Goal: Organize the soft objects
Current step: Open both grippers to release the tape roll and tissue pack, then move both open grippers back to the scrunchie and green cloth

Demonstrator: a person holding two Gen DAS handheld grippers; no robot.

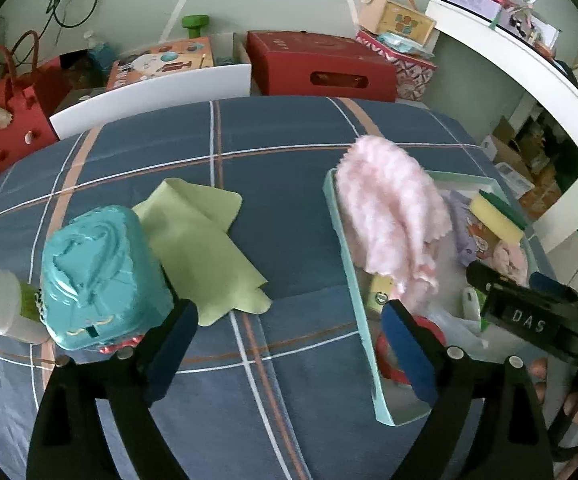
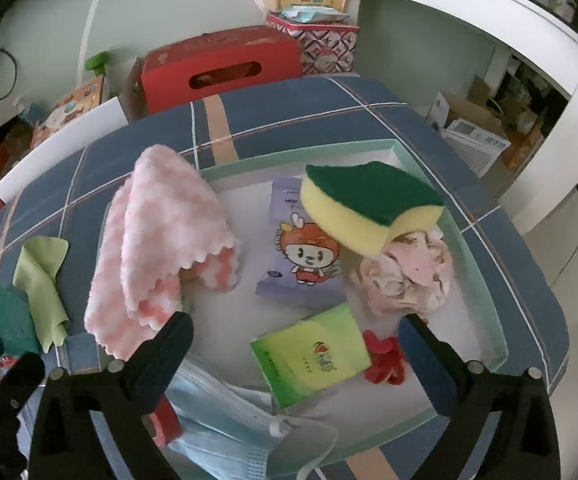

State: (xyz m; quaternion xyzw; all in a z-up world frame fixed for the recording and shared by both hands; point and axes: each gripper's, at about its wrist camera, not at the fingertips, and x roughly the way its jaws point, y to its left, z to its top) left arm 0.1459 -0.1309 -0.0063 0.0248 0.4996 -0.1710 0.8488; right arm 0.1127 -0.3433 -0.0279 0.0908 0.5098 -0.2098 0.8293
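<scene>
Both grippers are hovering with their jaws spread wide and are grasping nothing. The left gripper is hanging over the blue plaid cloth, between the teal pouch and the tray. The right gripper is pointing into the tray. The pink towel is lying draped over the tray's left rim, near the sponge, which is resting on the purple tissue pack. The green cloth is lying outside on the plaid cloth.
</scene>
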